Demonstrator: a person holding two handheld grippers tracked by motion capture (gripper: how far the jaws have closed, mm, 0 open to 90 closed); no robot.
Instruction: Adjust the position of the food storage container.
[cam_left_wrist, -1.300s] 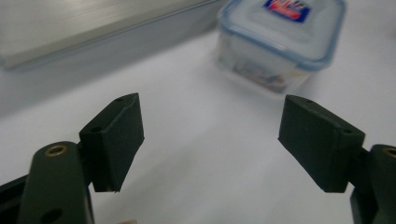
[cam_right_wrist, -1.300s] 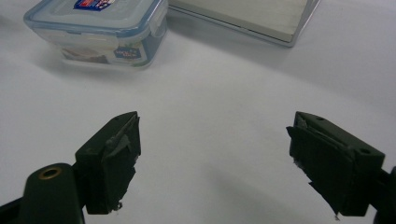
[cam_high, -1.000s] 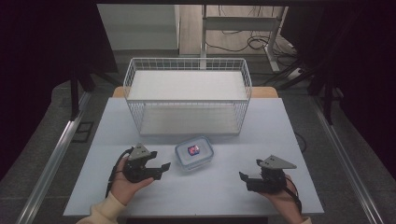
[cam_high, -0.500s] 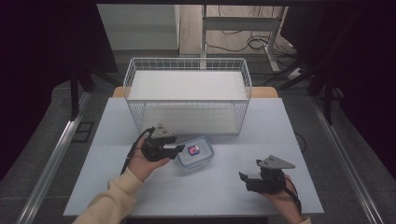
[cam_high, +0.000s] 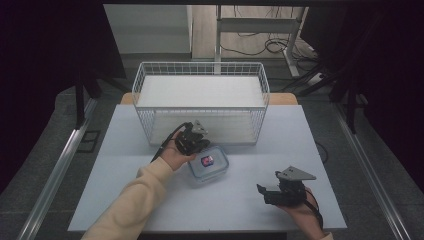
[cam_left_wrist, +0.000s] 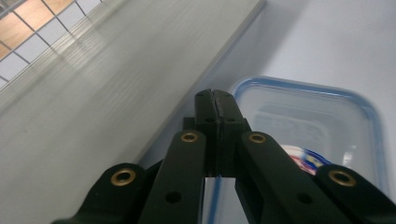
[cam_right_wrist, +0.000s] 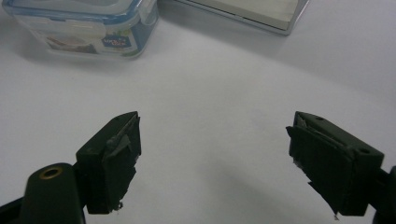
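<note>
Just beside the closed left tongs (cam_high: 199, 142), the container (cam_high: 208, 162) sits.

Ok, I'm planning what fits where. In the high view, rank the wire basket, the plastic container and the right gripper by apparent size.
1. Wire basket, by far the largest.
2. Plastic container and right gripper look about alike; the gripper sits nearer the camera, so I won't rank them.

A pale grey-blue rectangular tabletop (cam_high: 150, 200) is carrying a white wire basket (cam_high: 200, 70) with a white board apparently lining its bottom, sitting at the far edge. Just in front, a clear, blue-rimmed plastic lidded container (cam_high: 209, 163) is lying.
</note>
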